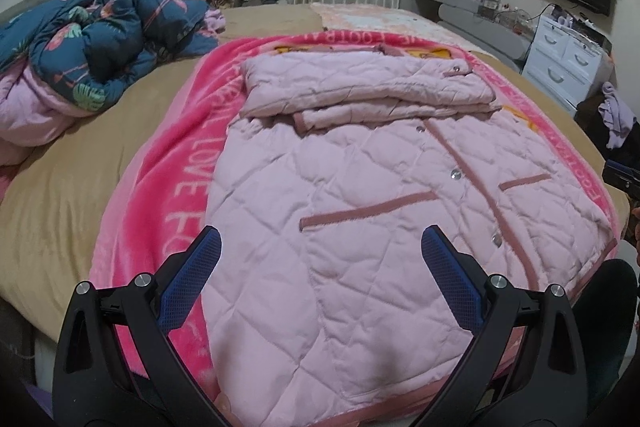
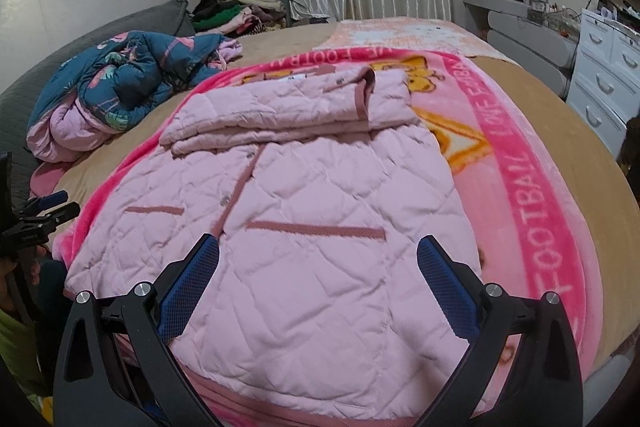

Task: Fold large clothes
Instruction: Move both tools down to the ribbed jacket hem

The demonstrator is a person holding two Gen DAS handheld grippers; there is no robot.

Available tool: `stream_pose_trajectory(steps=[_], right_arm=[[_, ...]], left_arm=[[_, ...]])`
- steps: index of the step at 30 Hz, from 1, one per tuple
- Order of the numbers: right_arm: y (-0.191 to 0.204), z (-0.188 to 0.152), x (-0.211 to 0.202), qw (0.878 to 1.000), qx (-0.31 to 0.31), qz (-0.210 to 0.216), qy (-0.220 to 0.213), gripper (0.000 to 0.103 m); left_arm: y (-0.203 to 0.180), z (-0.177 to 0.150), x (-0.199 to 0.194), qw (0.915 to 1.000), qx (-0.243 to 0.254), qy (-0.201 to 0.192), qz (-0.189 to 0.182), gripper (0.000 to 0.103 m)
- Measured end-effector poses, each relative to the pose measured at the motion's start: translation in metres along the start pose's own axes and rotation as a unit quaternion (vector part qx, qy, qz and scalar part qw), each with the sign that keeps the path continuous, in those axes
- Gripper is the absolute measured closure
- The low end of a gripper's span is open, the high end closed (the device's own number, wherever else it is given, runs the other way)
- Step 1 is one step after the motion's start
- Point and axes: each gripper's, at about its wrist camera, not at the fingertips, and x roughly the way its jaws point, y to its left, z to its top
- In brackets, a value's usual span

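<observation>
Pink quilted jacket (image 1: 360, 211) flat on blanket (image 1: 160, 163), sleeves already folded across the chest; body fold from hem still to do. Left gripper (image 1: 320, 283) and right gripper (image 2: 318, 287) both spread wide, empty, over hem

pale pink quilted jacket (image 1: 360, 227), hot-pink lettered blanket (image 1: 180, 167), navy flamingo-print duvet (image 1: 100, 39)

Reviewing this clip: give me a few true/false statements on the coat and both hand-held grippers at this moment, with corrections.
1. The pink quilted coat lies on a pink blanket. True.
2. The left hand-held gripper is clamped on the coat's hem. False: its jaws are open, holding nothing.
3. The sleeves are folded across the coat's upper part. True.
4. The right hand-held gripper holds a sleeve. False: it is open and empty.
5. The blue floral duvet covers the coat. False: it is bunched up apart from it.
</observation>
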Motion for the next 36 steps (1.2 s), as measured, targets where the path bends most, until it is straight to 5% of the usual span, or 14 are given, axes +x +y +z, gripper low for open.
stream_pose_trajectory(steps=[14,24,36], right_arm=[[-0.024,-0.023,0.011,0.999,0.009,-0.007,0.048,0.004],[-0.035,-0.033,0.003,0.998,0.01,-0.007,0.058,0.004],[-0.049,-0.047,0.005,0.993,0.008,0.002,0.116,0.004]], left_arm=[[0.038,-0.036,0.014,0.9973,-0.049,0.055,0.009,0.009],[0.054,-0.064,0.024,0.9874,-0.103,0.093,-0.075,0.009],[0.043,-0.074,0.045,0.9882,-0.078,0.127,-0.037,0.009]])
